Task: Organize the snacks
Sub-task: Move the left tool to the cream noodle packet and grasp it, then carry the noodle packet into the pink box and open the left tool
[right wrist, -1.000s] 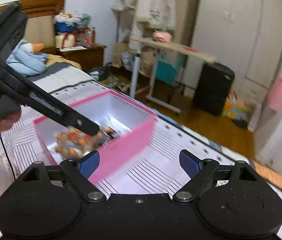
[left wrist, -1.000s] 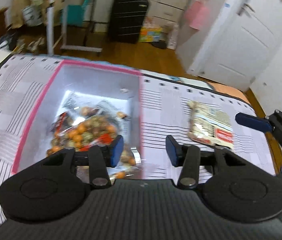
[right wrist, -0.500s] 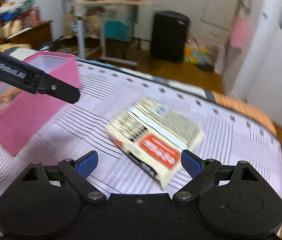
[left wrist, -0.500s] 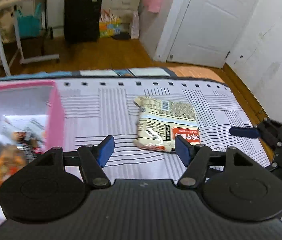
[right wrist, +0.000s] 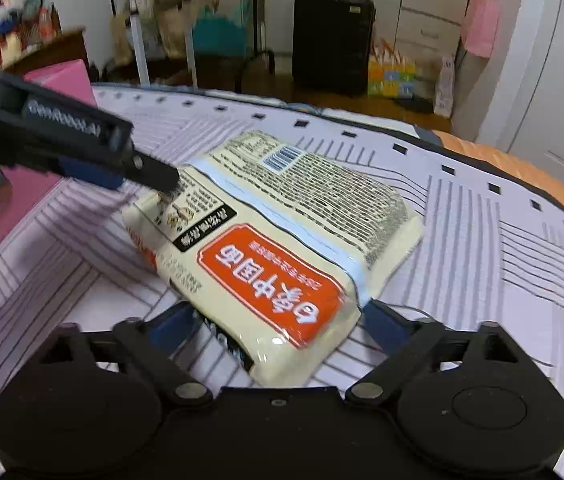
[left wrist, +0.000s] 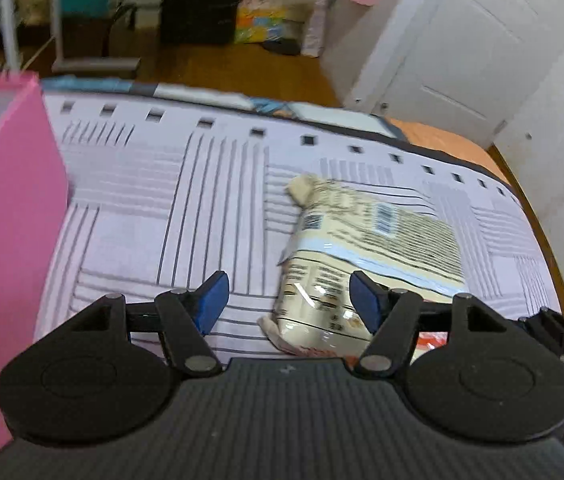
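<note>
Cream snack packet (right wrist: 282, 240), right claw (right wrist: 278, 320) opening astride (tilted down)

The snack packet (right wrist: 274, 236) bears upside-down white Chinese characters on an orange panel; a barcode too.

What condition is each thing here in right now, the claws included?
Snack packet: sealed, lying flat on the bedspread, printed side up.
Pink box: upright beside the packet, apart from it.
Left gripper: open, over the packet's corner.
Right gripper: jaws opening, astride the packet's near end.
</note>
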Demonstrator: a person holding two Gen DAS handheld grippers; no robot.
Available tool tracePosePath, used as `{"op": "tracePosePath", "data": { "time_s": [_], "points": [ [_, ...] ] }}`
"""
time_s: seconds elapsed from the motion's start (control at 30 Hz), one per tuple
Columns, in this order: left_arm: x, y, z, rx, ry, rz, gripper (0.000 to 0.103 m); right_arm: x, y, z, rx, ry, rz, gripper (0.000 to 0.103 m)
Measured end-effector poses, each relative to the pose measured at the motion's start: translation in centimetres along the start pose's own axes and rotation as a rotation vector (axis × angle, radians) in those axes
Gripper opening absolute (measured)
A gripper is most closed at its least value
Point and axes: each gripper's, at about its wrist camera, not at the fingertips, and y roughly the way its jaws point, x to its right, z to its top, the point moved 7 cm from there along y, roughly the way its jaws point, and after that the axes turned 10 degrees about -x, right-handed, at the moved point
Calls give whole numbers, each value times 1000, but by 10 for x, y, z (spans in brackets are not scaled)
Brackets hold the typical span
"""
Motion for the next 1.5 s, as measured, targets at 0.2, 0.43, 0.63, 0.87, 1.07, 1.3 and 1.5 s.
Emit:
{"op": "tracePosePath", "data": {
  "time_s": [0.2,0.43,0.63,0.87,1.07,1.3,1.5],
  "points": [
    [-6,25,-4,-8,-52,-130,63,-4,10,-6,63,9,5,103],
    [7,38,-7,-25,-69,-233,53,-1,17,3,76,-10,26,103],
    [24,34,-16,-61,-4,-228,46,-7,16,6,59,22,-27,99],
    [33,19,-29,-100,34,-220,46,-23,-5,-8,-2,89,-75,96],
    [42,-14,-55,-108,116,-128,47,-47,-29,-31,30,139,-56,96],
    [37,-65,-86,-83,113,-102,47,-82,-74,-47,86,74,-47,95],
    [29,-115,-106,-58,117,-107,48,-111,-118,-54,136,15,-12,95]
  ]
}}
